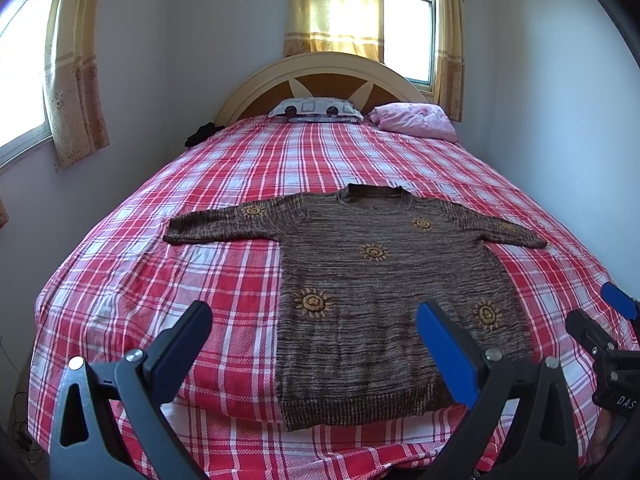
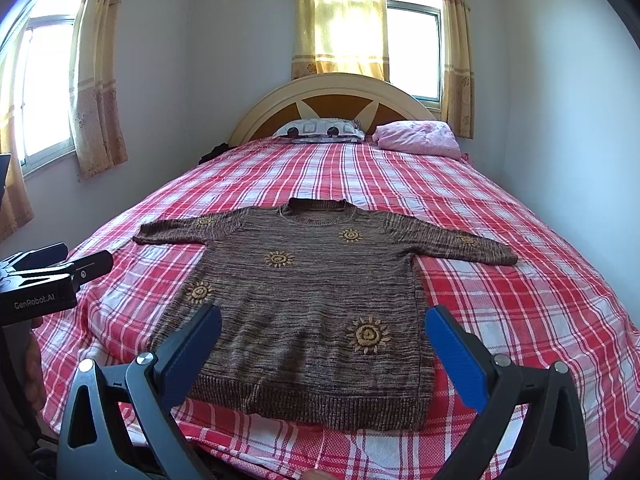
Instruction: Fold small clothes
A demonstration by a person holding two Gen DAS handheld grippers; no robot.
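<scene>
A brown knit sweater (image 1: 384, 292) with yellow sun motifs lies flat on the red plaid bed, front up, both sleeves spread out, hem toward me. It also shows in the right wrist view (image 2: 312, 312). My left gripper (image 1: 316, 316) is open and empty, held above the near edge of the bed over the sweater's lower left side. My right gripper (image 2: 324, 320) is open and empty, held over the sweater's hem. The right gripper shows at the right edge of the left wrist view (image 1: 600, 320); the left gripper shows at the left edge of the right wrist view (image 2: 68, 264).
The bed (image 1: 208, 272) with its red plaid sheet fills the room between walls. A patterned pillow (image 1: 316, 109) and a pink folded blanket (image 1: 416, 120) lie at the headboard. A dark item (image 1: 202, 133) sits at the far left corner. Curtained windows stand behind and to the left.
</scene>
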